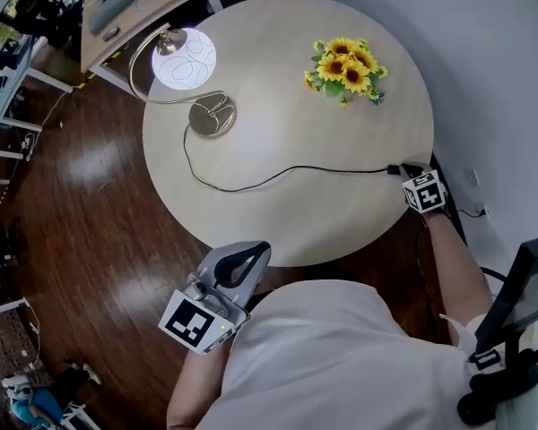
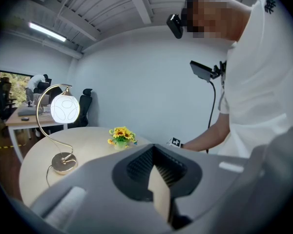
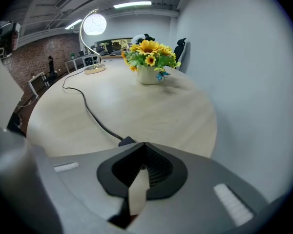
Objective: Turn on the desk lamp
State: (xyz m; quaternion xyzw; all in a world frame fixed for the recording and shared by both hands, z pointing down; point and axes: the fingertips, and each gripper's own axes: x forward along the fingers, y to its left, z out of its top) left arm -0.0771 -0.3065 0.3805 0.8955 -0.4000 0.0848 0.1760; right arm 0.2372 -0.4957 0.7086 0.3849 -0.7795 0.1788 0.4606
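Observation:
The desk lamp stands at the far left of the round table [image 1: 278, 227], and its white globe [image 1: 184, 58] [image 2: 64, 108] [image 3: 94, 24] glows. Its brass base [image 1: 212, 116] [image 2: 63, 163] sits below the curved stem. A black cord [image 1: 278, 176] [image 3: 85, 106] runs from the base to an inline switch [image 1: 394, 169] [image 3: 127, 141] at the table's right edge. My right gripper [image 1: 405, 170] [image 3: 144, 144] is shut, its tip right at the switch. Held off the table's near edge by my body, my left gripper [image 1: 262, 249] [image 2: 154, 146] is also shut and holds nothing.
A pot of sunflowers [image 1: 345, 68] [image 2: 120, 135] [image 3: 149, 57] stands at the table's far right. A white wall runs close along the right side. A black stand with a screen [image 1: 520, 330] is near my right arm. Office desks [image 1: 134, 7] lie beyond the lamp.

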